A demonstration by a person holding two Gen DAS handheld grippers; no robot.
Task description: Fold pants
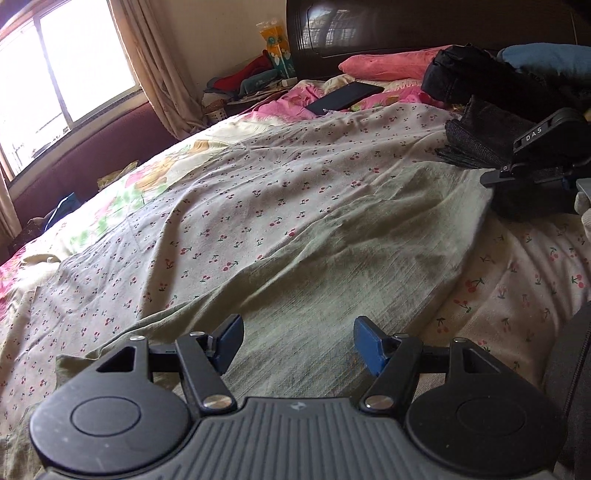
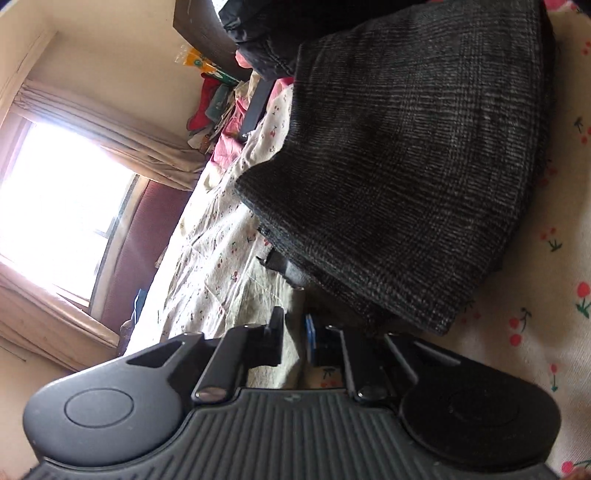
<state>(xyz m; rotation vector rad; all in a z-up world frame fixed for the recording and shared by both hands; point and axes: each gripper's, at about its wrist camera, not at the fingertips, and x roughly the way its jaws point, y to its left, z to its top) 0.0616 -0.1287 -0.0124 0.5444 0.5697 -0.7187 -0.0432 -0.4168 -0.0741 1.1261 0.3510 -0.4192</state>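
Left wrist view looks across a bed [image 1: 258, 177] covered with a cherry-print sheet, and over it lies a pale green pair of pants [image 1: 332, 251], spread flat from the near edge toward the right. The left hand-held gripper [image 1: 298, 343] hovers just above the near part of that pale cloth with its blue pads [image 1: 367, 345] standing wide apart and nothing between them, so it is released. At the far right the right hand-held gripper [image 1: 532, 162] shows from the side, down at the right edge of the pale pants beside a folded dark checked garment [image 1: 476, 140]. Farther back lie a black bundle of clothing [image 1: 465, 74], a pink pillow [image 1: 384, 62], a dark flat tablet [image 1: 345, 96] and the dark headboard [image 1: 424, 26]; a bright window [image 1: 66, 74] with curtains fills the far left. Right wrist view is rolled sideways: the right hand-held gripper [image 2: 293, 334] has its fingers drawn close together, clenched, with pale cloth [image 2: 291, 354] showing in the narrow gap, though whether it is truly pinched cannot be told. The folded dark checked garment [image 2: 406, 166] lies just beyond its tips on the sheet.
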